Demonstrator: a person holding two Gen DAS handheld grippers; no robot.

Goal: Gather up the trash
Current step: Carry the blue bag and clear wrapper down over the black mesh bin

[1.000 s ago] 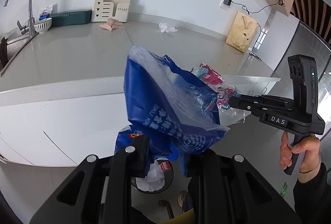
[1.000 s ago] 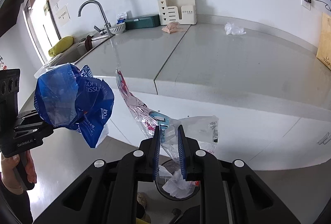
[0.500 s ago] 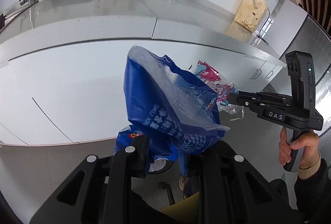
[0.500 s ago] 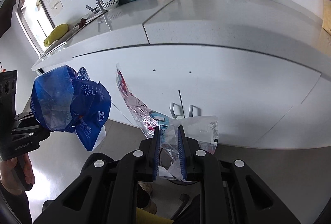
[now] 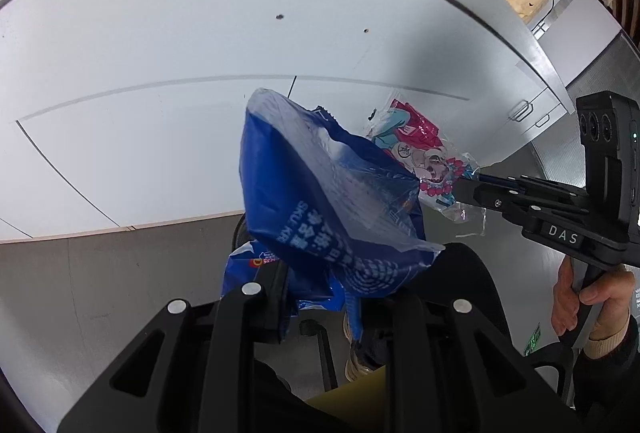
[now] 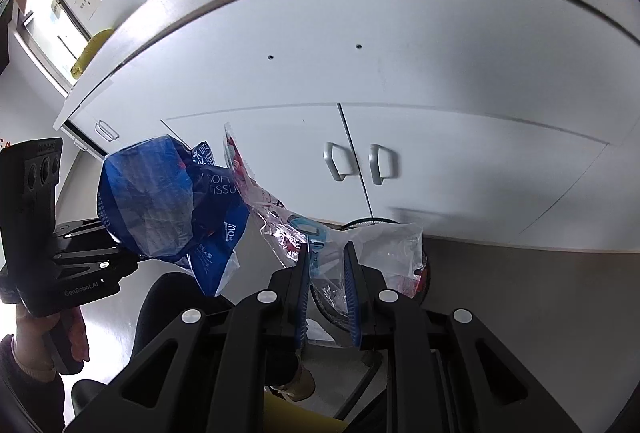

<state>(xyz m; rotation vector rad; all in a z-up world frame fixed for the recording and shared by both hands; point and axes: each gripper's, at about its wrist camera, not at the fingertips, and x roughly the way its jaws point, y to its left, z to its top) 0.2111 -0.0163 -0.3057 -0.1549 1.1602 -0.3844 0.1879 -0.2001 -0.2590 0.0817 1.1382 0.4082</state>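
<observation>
Left gripper [image 5: 320,297]: clamped on blue bag [image 5: 320,201], bag standing up ahead of the fingers. Right gripper [image 6: 328,273]: pinching clear wrapper [image 6: 280,217], held just right of the bag. Bin [image 6: 384,229] below and ahead, against white cabinet [image 6: 400,81].

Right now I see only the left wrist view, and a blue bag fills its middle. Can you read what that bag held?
Observer: In the right wrist view, the blue tissue bag reads "SOFT TISSU"; the rest is hidden.
Operator: What's behind the printed wrapper?
Observer: Behind the printed wrapper, clamped in the right gripper, two metal door handles sit side by side.
Operator: Who holds my tool?
Observer: A left hand grips the left gripper by its handle.
</observation>
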